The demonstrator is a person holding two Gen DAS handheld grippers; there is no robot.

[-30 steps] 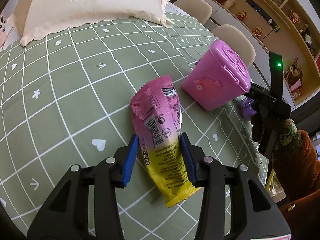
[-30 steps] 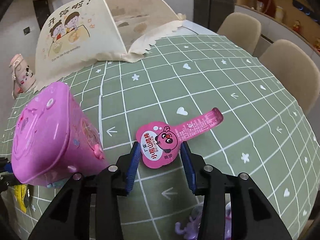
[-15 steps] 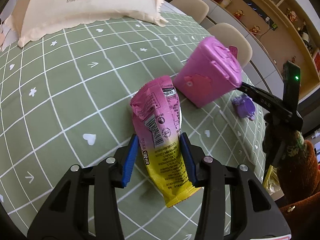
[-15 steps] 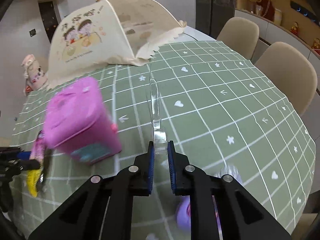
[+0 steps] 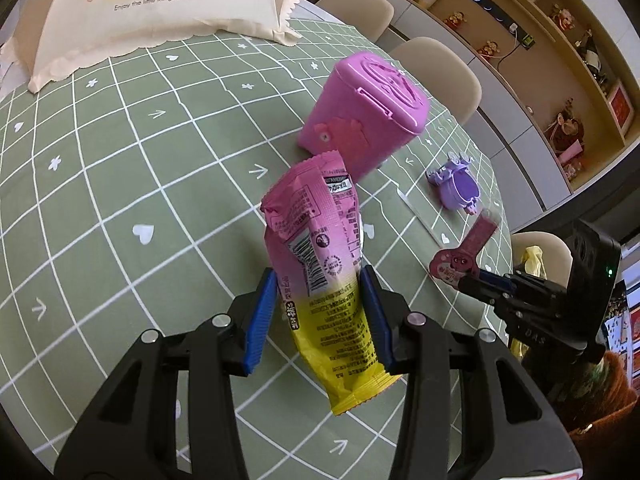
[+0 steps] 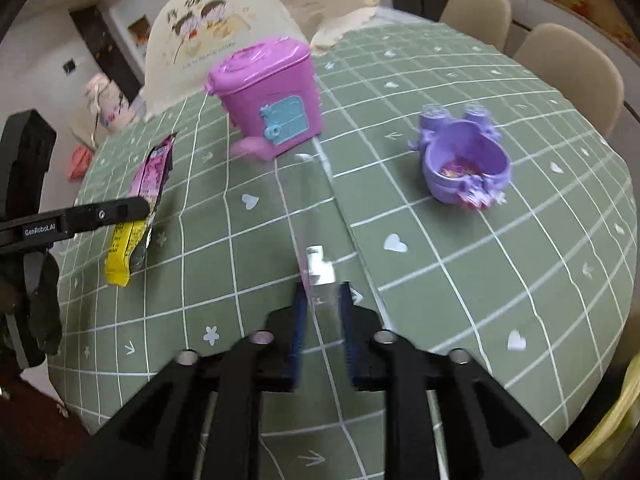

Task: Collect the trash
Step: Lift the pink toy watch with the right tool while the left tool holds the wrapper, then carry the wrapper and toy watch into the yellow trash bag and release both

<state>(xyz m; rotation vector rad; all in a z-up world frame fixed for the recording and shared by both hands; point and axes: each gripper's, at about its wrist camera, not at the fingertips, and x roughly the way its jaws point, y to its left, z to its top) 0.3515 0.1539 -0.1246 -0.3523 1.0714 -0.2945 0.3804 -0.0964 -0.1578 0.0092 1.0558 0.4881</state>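
Note:
My left gripper (image 5: 320, 300) is shut on a pink and yellow snack packet (image 5: 316, 248), lifted over the green checked tablecloth (image 5: 120, 184). From the right wrist view, the same packet (image 6: 148, 184) hangs edge-on in the left gripper (image 6: 132, 208). Beyond it stands a pink toy bin (image 5: 360, 120) (image 6: 272, 96), lid shut. My right gripper (image 6: 322, 320) (image 5: 468, 280) is near the table's right edge, well short of the bin. Its jaws stand narrow and are opening, with a pink cartoon wrapper (image 5: 460, 256) (image 6: 318, 268) between them, blurred and edge-on.
A small purple bowl-shaped toy (image 5: 456, 186) (image 6: 464, 160) with scraps inside sits right of the bin. A clear strip (image 5: 416, 210) lies between them. A cream food cover (image 5: 160, 12) (image 6: 224, 32) stands at the back. Beige chairs (image 5: 436, 64) (image 6: 568, 68) ring the table.
The right gripper swung back and away from the bin, its jaws narrowed and the pink wrapper turned edge-on. The left gripper drifted slightly with the packet still held.

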